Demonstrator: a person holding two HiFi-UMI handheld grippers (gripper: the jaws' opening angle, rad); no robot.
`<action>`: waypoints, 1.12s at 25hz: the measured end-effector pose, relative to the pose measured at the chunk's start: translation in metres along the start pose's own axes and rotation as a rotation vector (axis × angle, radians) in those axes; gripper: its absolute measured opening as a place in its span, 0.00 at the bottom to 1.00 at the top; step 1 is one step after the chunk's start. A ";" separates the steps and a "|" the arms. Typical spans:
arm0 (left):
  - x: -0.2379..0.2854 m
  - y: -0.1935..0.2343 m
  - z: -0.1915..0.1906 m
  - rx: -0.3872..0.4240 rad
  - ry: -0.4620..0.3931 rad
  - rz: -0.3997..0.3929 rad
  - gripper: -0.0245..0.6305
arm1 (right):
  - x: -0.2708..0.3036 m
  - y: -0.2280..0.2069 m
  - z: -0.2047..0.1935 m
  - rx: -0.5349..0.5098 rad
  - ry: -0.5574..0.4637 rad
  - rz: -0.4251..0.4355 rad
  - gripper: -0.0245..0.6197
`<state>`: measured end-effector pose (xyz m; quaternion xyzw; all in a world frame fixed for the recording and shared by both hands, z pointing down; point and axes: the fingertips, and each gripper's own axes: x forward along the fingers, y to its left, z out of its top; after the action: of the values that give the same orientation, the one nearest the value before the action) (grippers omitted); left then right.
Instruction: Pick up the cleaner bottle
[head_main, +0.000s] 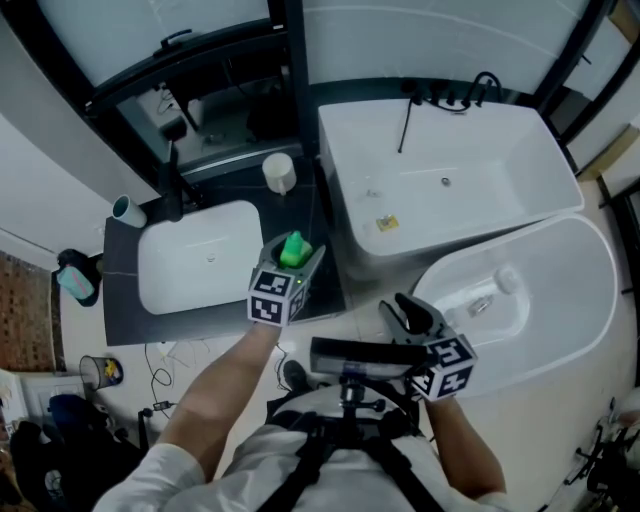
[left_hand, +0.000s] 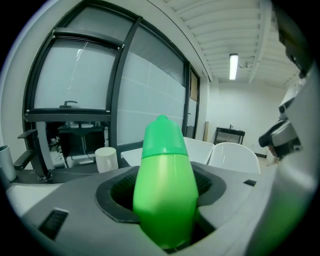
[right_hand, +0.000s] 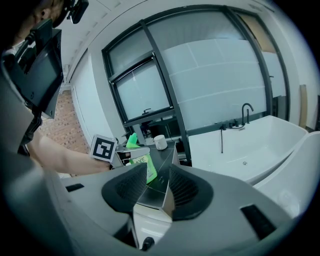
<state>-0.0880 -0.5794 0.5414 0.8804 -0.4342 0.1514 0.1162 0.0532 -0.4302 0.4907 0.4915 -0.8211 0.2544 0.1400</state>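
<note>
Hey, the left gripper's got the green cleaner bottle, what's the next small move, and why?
Probably raise the left gripper straight up a little. Its jaws are shut on the green cleaner bottle, which sits low over the dark counter; I can't tell whether it is clear of it. The right gripper is open and empty.

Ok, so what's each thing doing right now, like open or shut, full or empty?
left gripper: shut on the cleaner bottle.
cleaner bottle: green cap on, held between the jaws.
right gripper: open, nothing between its jaws.
sink: empty, no water running.
white cup: upright on the counter.
bathtub: empty.
</note>
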 end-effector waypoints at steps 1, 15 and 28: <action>0.000 0.000 0.000 0.003 0.001 -0.002 0.45 | 0.000 0.000 -0.001 0.002 0.001 0.000 0.25; 0.002 0.010 -0.005 0.015 0.017 0.023 0.34 | 0.004 0.000 -0.006 0.011 0.009 0.003 0.25; 0.002 0.011 -0.007 -0.015 -0.022 0.019 0.34 | 0.002 0.000 -0.008 0.013 0.009 -0.001 0.25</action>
<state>-0.0966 -0.5854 0.5495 0.8768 -0.4451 0.1397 0.1167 0.0526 -0.4272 0.4984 0.4914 -0.8186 0.2618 0.1409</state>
